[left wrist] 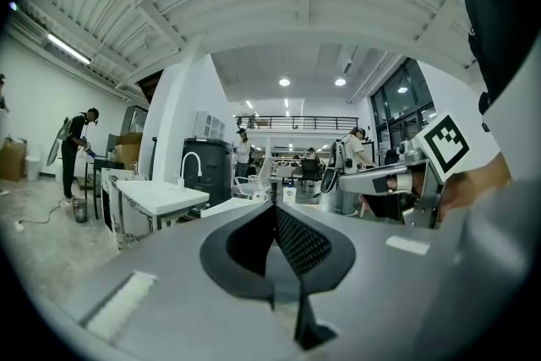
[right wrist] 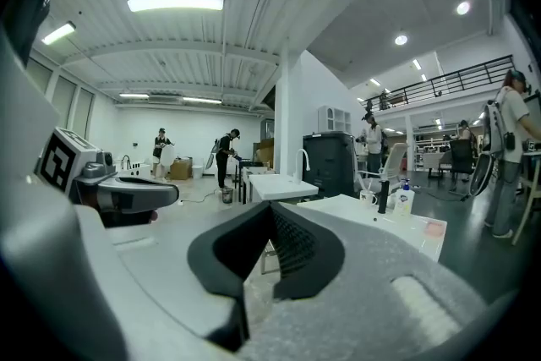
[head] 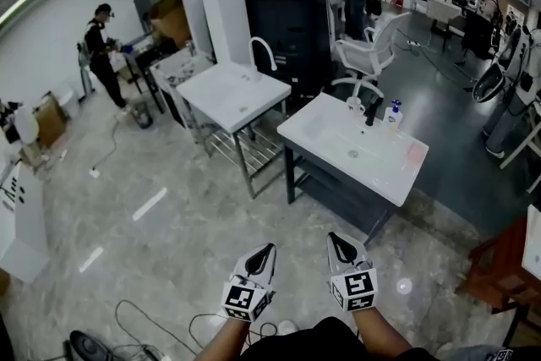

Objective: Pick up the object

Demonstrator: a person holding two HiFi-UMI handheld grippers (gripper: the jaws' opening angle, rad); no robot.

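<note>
Both grippers are held side by side, low in the head view, over the stone floor. My left gripper (head: pixel 262 254) has its jaws closed tip to tip with nothing between them, as the left gripper view (left wrist: pixel 275 211) confirms. My right gripper (head: pixel 339 243) is likewise shut and empty (right wrist: pixel 270 209). Ahead stands a white sink table (head: pixel 385 173) with a black faucet (head: pixel 370 112), a white mug (head: pixel 356 106), a soap bottle (head: pixel 394 112) and a pink patch (head: pixel 415 153) on its top. Both grippers are well short of this table.
A second white sink table (head: pixel 221 101) with a white faucet stands further left, with a black cabinet (head: pixel 292 21) and a white office chair (head: pixel 368 55) behind. Cables (head: pixel 144 325) lie on the floor near my feet. Reddish wooden furniture (head: pixel 499 266) is at the right. People work in the background.
</note>
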